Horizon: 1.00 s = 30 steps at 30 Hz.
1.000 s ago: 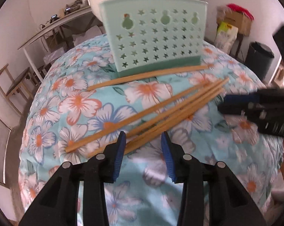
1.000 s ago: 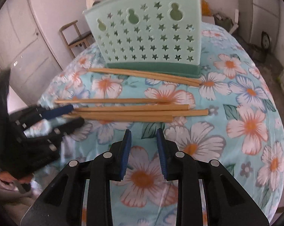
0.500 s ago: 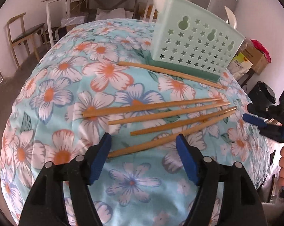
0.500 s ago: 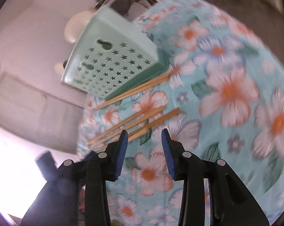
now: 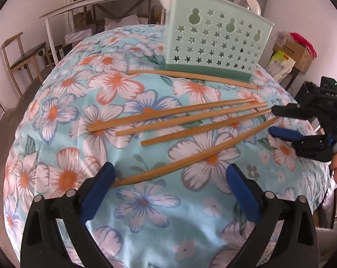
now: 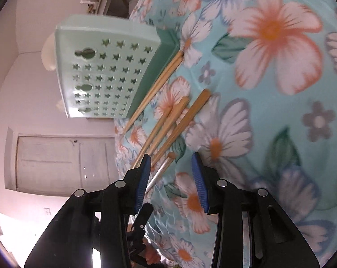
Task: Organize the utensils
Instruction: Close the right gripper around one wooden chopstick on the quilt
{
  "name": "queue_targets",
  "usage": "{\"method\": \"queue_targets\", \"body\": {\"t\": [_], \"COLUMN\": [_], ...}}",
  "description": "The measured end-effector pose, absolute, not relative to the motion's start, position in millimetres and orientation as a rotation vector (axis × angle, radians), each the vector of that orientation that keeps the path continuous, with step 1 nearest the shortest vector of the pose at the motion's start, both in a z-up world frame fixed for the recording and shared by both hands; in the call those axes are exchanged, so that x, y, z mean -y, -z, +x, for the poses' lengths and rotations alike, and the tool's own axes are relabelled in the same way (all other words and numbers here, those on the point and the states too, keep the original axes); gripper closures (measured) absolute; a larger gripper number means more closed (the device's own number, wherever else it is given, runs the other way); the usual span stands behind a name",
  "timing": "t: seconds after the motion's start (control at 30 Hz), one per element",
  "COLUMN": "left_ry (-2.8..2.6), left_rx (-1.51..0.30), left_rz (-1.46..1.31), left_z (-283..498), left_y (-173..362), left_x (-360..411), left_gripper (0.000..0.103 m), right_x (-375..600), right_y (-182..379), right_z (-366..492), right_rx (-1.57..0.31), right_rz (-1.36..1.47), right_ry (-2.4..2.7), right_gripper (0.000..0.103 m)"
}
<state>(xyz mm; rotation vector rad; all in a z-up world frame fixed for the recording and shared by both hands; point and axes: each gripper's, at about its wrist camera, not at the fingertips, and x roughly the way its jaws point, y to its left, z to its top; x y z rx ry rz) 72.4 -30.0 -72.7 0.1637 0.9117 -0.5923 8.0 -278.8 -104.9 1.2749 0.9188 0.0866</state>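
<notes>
Left claw (image 5: 168,192): your jaws have just been opening and stand wide apart, nothing gripped; the thick end of the nearest chopstick (image 5: 195,156) lies just beside the left pad.
Chopsticks: three more (image 5: 179,120) fan across the middle of the floral counter (image 5: 56,111); another (image 5: 190,76) lies far, against the foot of the green holder (image 5: 215,42).
Right claw (image 5: 284,122): jaws have just been opening, partly apart and empty, low by the thin tips at the right.
Advice: centre the nearest stick between your left pads, come down square, then close; keep the right claw off the neighbouring tips.
</notes>
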Motion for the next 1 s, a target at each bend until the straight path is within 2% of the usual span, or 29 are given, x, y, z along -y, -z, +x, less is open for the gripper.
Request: {"method": "queue_targets", "body": {"t": [0.2,0.57,0.67,0.8,1.0], "left_ry": [0.596,0.692,0.733,0.783,0.814], "left_rx": [-0.887,-0.897,-0.889,-0.881,-0.877], "left_rz": [0.218,0.197,0.155,0.071,0.05], "left_z": [67.3,70.2,71.3,74.4,73.7], "left_y": [74.7,72.3,71.4,70.0,70.1], "left_x": [32.8,23.2,16.7,7.1,3.3], "left_gripper": [0.005,0.005,0.005,0.005,0.005], "right_x": [271.3,261.9,260.4,267.5,275.2], "right_y": [107.4,113.1,116.3,121.7,122.9], "right_z": [15.6,7.0,8.5,-1.4,-7.2], "right_rx": [-0.917,-0.843,-0.836,-0.835,-0.826], "right_rz": [1.288,1.33,1.333,1.353,1.336], "right_ry": [-0.04,0.053,0.072,0.075,0.038], "right_gripper": [0.073,0.077,0.082,0.094,0.094]}}
